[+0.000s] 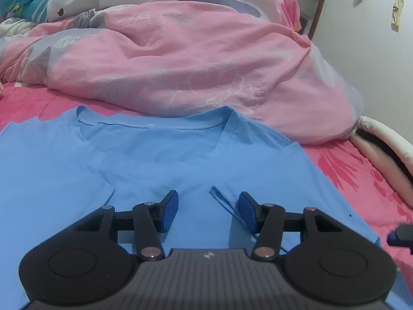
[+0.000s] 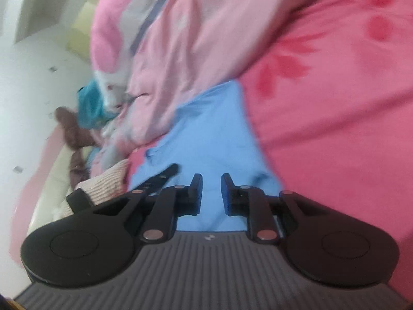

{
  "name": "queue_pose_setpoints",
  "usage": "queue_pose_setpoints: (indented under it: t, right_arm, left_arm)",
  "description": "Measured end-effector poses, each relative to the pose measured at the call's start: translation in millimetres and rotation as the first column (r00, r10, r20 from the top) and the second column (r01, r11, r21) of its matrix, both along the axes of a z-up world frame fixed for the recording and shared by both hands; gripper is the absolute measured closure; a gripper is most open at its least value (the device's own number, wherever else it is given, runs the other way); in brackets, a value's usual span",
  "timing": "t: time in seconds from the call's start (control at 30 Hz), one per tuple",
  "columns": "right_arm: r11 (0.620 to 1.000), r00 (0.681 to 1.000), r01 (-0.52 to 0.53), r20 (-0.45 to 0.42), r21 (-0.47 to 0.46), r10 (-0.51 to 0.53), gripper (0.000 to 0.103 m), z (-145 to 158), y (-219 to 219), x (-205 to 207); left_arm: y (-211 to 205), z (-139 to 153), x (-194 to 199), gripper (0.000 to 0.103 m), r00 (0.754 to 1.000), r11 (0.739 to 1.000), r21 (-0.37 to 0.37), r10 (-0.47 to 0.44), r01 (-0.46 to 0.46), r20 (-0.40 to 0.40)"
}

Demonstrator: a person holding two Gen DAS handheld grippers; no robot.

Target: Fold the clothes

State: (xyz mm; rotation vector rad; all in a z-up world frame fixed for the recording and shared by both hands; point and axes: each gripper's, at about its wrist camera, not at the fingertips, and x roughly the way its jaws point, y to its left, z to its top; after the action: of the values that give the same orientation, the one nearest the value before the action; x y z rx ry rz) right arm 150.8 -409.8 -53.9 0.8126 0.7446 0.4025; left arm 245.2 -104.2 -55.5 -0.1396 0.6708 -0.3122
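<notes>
Blue T-shirt (image 1: 180,160), partly folded at centre frame on the bed (image 1: 361,175); left gripper (image 1: 207,210) and right gripper (image 2: 211,193) released, empty, poised to regrasp an edge.

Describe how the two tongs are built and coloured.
Both the left tongs and the right tongs look alike: black linkage arms with silver rivets, blue pads on the fingers, two round black discs at the base, and a ribbed grey body bearing a small white mark. No cables or sleeves show.
</notes>
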Motion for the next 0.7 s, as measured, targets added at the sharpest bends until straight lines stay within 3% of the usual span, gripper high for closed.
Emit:
queue_pose_setpoints:
  t: [0.13,0.27,0.33,0.4,0.5,0.7]
  right_arm:
    - [0.994,0.992,-0.113,-0.048,0.006,0.113,0.088,-24,27,13]
    - [0.982,0.982,-0.185,0.013,-0.047,0.186,0.086,-22,40,-15]
    - [0.973,0.973,-0.229,0.026,0.015,0.229,0.082,-12,33,-19]
    - [0.975,0.978,-0.206,0.063,0.087,0.200,0.082,-1,20,-10]
    - [0.987,0.984,-0.145,0.114,0.072,0.136,0.082,9,6,11]
    - [0.985,0.986,-0.159,0.053,0.062,0.156,0.085,-31,-3,28]
  left_arm:
    - [0,0,0,0.049,1.000,1.000,0.003,0.000,0.000,0.002]
    - [1,0,-1,0.049,1.000,1.000,0.000,0.001,-0.001,0.005]
    - [-1,-1,-2,0.048,1.000,1.000,0.010,0.002,-0.002,0.010]
    - [-2,-1,-3,0.047,1.000,1.000,0.014,0.005,-0.006,0.011]
    - [-1,-1,-3,0.047,1.000,1.000,0.010,0.017,-0.017,0.013]
    - [-2,-2,-3,0.047,1.000,1.000,0.016,0.019,-0.019,0.015]
